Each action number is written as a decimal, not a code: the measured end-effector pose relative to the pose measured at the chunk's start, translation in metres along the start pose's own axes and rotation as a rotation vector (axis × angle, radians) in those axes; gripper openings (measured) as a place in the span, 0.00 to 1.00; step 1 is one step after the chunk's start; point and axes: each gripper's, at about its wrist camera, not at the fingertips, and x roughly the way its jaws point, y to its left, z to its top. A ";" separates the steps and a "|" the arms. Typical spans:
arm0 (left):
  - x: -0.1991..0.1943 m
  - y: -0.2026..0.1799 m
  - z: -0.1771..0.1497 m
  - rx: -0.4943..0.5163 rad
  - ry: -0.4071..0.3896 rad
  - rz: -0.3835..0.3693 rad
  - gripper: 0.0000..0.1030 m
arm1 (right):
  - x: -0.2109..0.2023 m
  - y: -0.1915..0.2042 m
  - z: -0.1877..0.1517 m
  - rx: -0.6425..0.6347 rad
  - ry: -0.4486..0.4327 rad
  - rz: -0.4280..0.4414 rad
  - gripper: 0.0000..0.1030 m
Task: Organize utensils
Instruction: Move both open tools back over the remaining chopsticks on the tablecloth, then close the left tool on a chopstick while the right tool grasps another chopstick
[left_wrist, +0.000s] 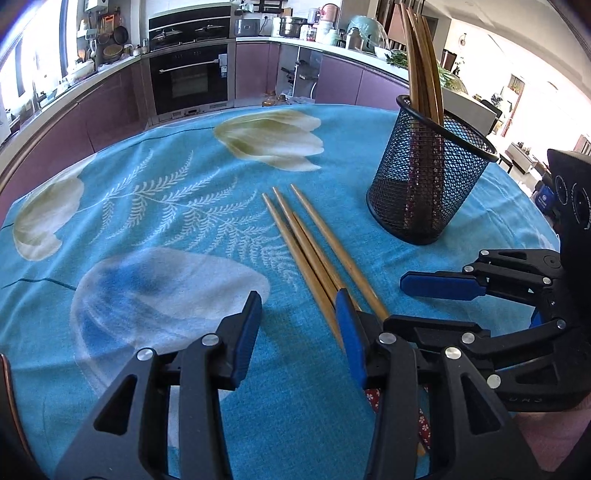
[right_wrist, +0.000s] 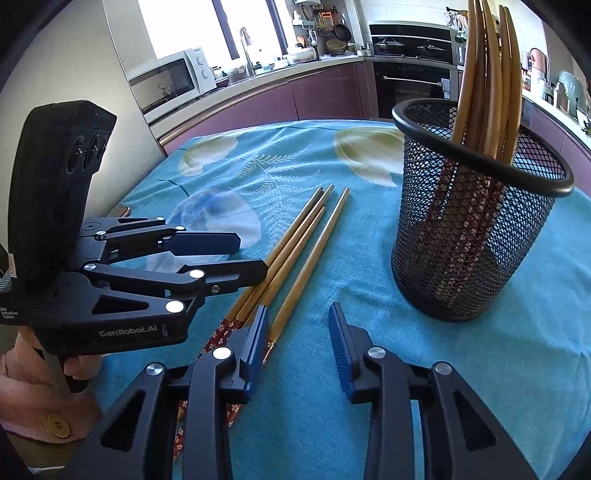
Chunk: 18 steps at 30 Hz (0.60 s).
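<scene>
Several wooden chopsticks (left_wrist: 306, 243) (right_wrist: 295, 243) lie side by side on the blue flowered cloth, red patterned ends toward me. A black mesh cup (left_wrist: 428, 184) (right_wrist: 472, 240) stands upright to their right with several more chopsticks (left_wrist: 421, 74) (right_wrist: 487, 74) in it. My left gripper (left_wrist: 298, 299) (right_wrist: 255, 254) is open low over the lying chopsticks; its right finger covers them and the leftmost one runs just inside the gap. My right gripper (right_wrist: 299, 308) (left_wrist: 395, 301) is open beside it, with the rightmost chopstick lying between its fingers near the left pad, not pressed.
The table's cloth (left_wrist: 166, 221) reaches to the far edge, with purple kitchen cabinets and an oven (left_wrist: 190, 79) beyond. A flat brown object (right_wrist: 120, 211) lies at the table's left edge. A pink sleeve (right_wrist: 33, 406) holds the left gripper's handle.
</scene>
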 end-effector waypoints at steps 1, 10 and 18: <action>0.000 0.000 0.000 0.000 0.001 0.002 0.40 | -0.001 -0.001 -0.001 -0.001 0.000 0.000 0.31; 0.002 0.000 -0.001 0.018 0.020 0.042 0.37 | -0.002 -0.003 0.000 -0.005 0.000 -0.003 0.30; 0.004 0.007 0.003 -0.006 0.029 0.016 0.29 | 0.007 -0.003 0.010 -0.007 -0.001 -0.024 0.27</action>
